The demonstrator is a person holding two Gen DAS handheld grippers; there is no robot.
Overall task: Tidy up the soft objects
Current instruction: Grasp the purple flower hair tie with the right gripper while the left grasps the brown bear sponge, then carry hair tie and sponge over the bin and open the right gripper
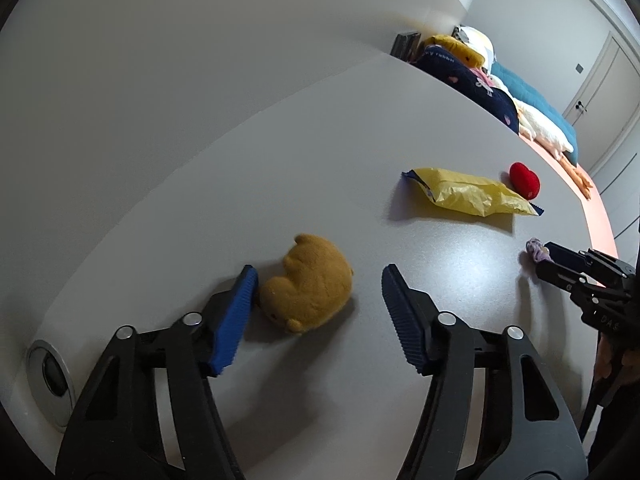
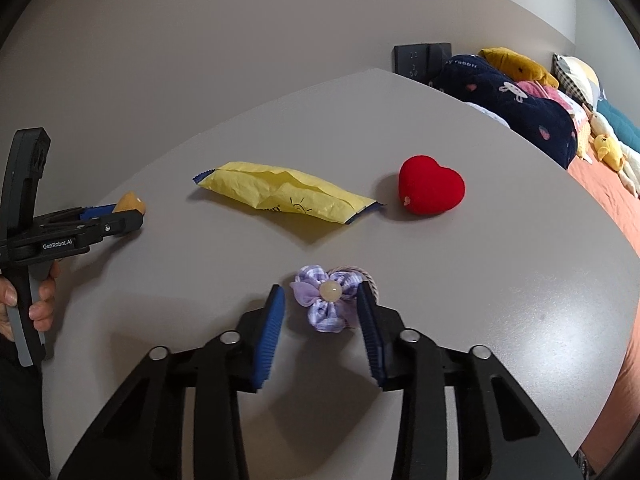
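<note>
A brown plush toy (image 1: 310, 284) lies on the grey table (image 1: 280, 168) between the jaws of my left gripper (image 1: 320, 272). The left pad touches the toy, while the right pad stands a short gap away from it. In the right wrist view, a purple fabric flower hair tie (image 2: 326, 300) lies between the jaws of my right gripper (image 2: 320, 287). The right pad is against the flower and the left pad is just clear of it. Each gripper also shows in the other's view: the left gripper (image 2: 132, 216) at the left edge, the right gripper (image 1: 548, 258) at the right edge.
A yellow crinkled packet (image 2: 280, 196) and a red plush heart (image 2: 432, 190) lie farther back on the table. Cushions and plush toys (image 2: 520, 108) are piled on a bed past the table's right edge. A round cable grommet (image 1: 52, 380) sits at the near left.
</note>
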